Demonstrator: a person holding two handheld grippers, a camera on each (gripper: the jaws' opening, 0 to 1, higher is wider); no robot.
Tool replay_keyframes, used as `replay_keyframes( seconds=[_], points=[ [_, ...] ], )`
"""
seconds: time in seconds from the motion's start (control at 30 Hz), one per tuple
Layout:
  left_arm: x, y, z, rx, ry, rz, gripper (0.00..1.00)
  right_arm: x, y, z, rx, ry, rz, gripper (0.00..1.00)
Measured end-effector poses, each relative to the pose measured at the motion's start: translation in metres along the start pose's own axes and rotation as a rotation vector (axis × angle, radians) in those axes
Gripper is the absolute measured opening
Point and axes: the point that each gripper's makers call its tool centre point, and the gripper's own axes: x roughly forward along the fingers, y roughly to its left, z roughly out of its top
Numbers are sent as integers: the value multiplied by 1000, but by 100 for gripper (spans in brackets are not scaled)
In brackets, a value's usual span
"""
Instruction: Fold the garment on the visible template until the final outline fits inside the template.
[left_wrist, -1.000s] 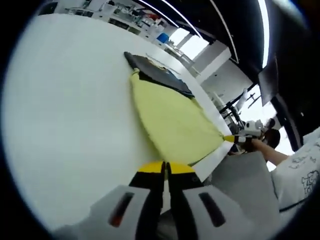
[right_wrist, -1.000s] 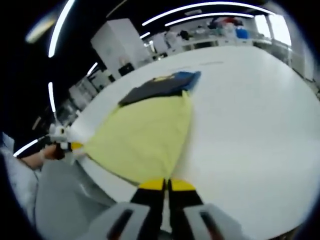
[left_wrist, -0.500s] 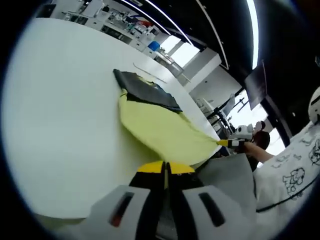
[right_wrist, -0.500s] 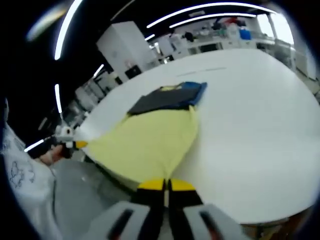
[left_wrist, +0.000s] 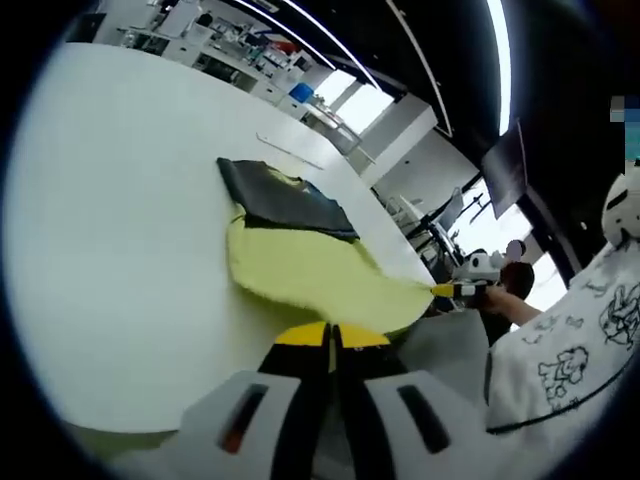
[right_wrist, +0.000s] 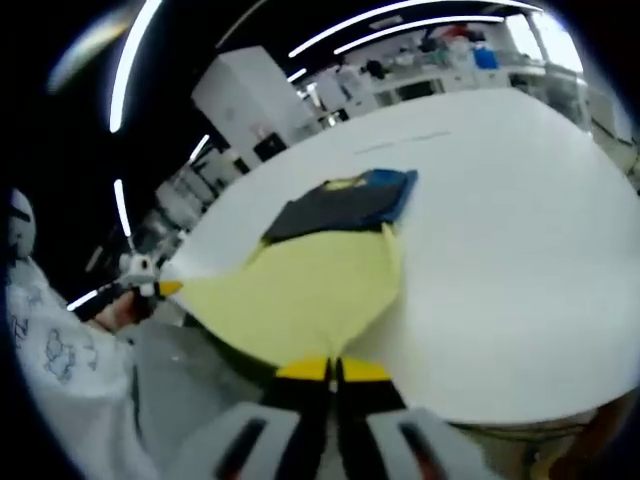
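Yellow garment (left_wrist: 300, 275) stretched between left tongs (left_wrist: 330, 335) and right tongs (right_wrist: 332, 368) (each clamped on corner), over table (right_wrist: 500, 270).

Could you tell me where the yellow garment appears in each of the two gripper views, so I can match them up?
Left gripper view: the yellow garment lies centre, stretching right to the right gripper, with the left gripper shut on its near edge.
Right gripper view: it lies centre-left, stretching left to the other gripper, with that view's own gripper shut on its near edge.
Shared landmark: the dark folded cloth at the garment's far end.
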Motion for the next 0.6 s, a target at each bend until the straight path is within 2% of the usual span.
replay_keyframes(
  seconds=[0.13,0.2,0.3,0.4,0.47,0.5,0.6],
  points=[
    [9,2,22,22,-16,-8,0,7,-3,21,-6,-31,30,0],
    [17,8,34,32,-18,-8,0,12,-8,36,4,-61,37,0],
    [29,26,53,69,-3,39,0,19,-9,62,17,-108,60,0],
    [41,31,81,86,-25,29,0,28,-13,90,15,-146,74,0],
    [50,36,99,94,-50,31,0,35,-15,105,4,-161,69,0],
    [57,44,109,103,-53,41,0,37,-17,111,-6,-169,64,0],
    [72,58,127,127,-68,71,0,48,-25,131,-4,-193,39,0]
  ],
)
